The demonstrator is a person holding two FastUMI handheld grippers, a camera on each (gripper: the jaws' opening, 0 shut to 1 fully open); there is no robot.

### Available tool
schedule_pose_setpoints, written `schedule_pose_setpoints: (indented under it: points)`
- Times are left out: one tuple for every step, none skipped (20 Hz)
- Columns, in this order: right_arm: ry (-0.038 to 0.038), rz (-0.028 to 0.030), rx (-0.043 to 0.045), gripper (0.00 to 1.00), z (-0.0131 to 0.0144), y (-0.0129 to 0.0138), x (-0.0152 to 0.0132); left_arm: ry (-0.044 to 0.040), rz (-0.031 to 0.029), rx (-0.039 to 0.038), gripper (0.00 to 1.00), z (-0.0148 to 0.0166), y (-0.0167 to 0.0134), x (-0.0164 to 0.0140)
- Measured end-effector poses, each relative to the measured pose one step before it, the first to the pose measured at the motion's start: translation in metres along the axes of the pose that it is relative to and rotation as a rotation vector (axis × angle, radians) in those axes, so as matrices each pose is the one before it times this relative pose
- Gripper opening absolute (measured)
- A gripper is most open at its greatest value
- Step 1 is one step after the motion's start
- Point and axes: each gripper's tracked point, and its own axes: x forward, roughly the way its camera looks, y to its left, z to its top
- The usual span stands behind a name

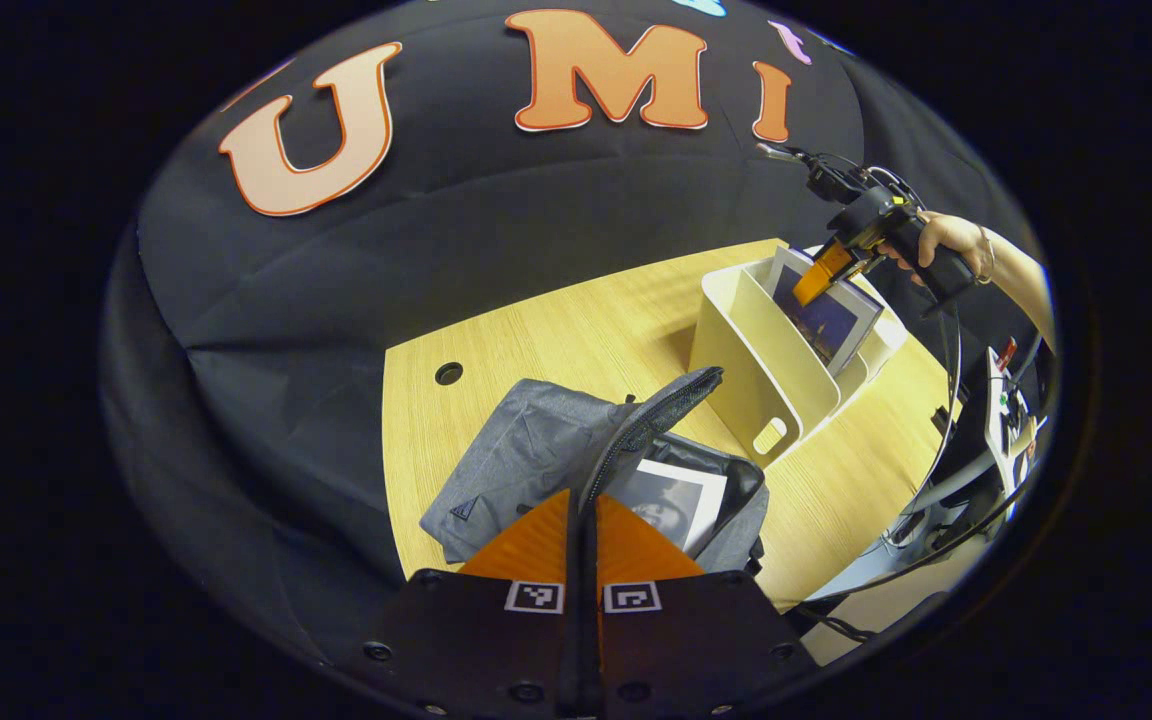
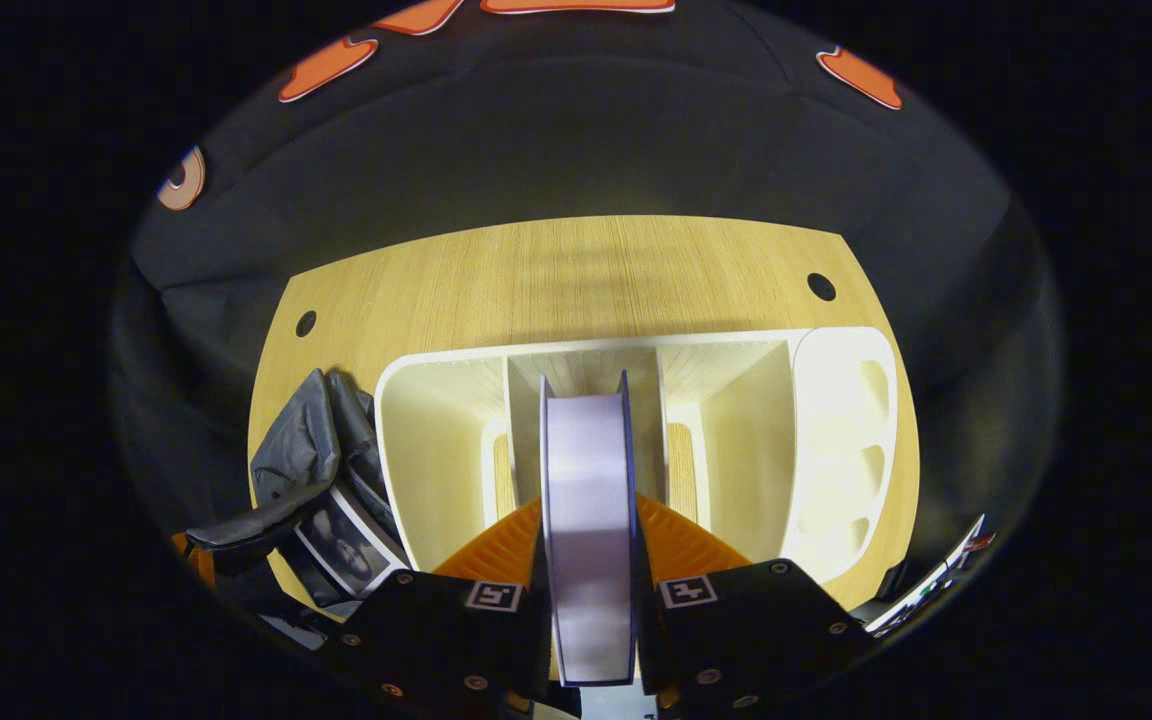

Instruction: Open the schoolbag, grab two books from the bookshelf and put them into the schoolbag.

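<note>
The grey schoolbag point(image 1: 536, 450) lies open on the wooden table, and a book with a black-and-white cover point(image 1: 674, 500) rests inside it. My left gripper point(image 1: 583, 500) is shut on the bag's raised flap edge point(image 1: 656, 410), holding it up. To the right stands the cream bookshelf point(image 1: 746, 370). My right gripper point(image 2: 588, 505) is shut on a second book point(image 2: 588, 450), upright over the bookshelf's point(image 2: 436, 450) middle slot, page edge facing me. In the left gripper view a hand holds that right gripper point(image 1: 821, 275) on the dark-covered book point(image 1: 836, 320). The schoolbag point(image 2: 306, 450) sits left of the shelf.
The wooden table point(image 1: 556, 330) has round cable holes point(image 1: 448, 373) near its far edge. The black cloth wall closes in behind it. A stand with cables and equipment point(image 1: 996, 420) crowds the table's right side, beyond the bookshelf.
</note>
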Motion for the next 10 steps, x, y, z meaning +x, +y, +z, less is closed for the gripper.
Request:
schedule_pose_setpoints:
  points:
    - [0.00044, 0.01101, 0.00343, 0.35, -0.00011, 0.00230, -0.00464, -0.00032, 0.00003, 0.00253, 0.01, 0.00061, 0.00032, 0.00196]
    - [-0.00125, 0.00778, 0.00485, 0.35, -0.00006, 0.00217, -0.00537, 0.00035, -0.00030, 0.00005, 0.01, -0.00063, -0.00018, 0.00017]
    - [-0.01084, 0.00121, 0.00962, 0.35, 0.00127, 0.00082, -0.00674, -0.00049, -0.00464, 0.00013, 0.01, 0.00050, -0.00106, 0.00033]
    - [-0.01396, -0.00030, -0.00815, 0.35, 0.00107, -0.00001, -0.00752, -0.00181, -0.00441, -0.00015, 0.01, -0.00001, -0.00009, 0.00035]
    - [-0.01477, -0.00510, -0.01196, 0.34, 0.00089, -0.00063, -0.00744, -0.00164, -0.00409, -0.00020, 0.00, 0.00157, -0.00076, 0.00062]
    - [-0.01592, -0.00557, -0.00434, 0.35, 0.00163, -0.00035, -0.01005, -0.00142, -0.00322, 0.00215, 0.01, -0.00063, 0.00079, -0.00096]
    - [-0.00477, -0.00028, -0.00116, 0.34, 0.00045, 0.00153, -0.00979, -0.00188, -0.00233, 0.00339, 0.01, 0.00089, 0.00113, 0.00088]
    - [-0.00534, 0.00135, 0.00826, 0.34, 0.00045, 0.00207, -0.01093, -0.00284, -0.00071, 0.00322, 0.01, -0.00089, 0.00002, -0.00052]
    - [-0.00972, 0.00547, 0.00513, 0.35, 0.00043, 0.00042, -0.01209, -0.00437, -0.00416, 0.00255, 0.01, 0.00109, 0.00026, -0.00012]
    - [-0.02006, 0.00352, 0.01074, 0.34, 0.00267, -0.00033, -0.01144, -0.00237, -0.00494, -0.00020, 0.01, -0.00048, -0.00010, -0.00019]
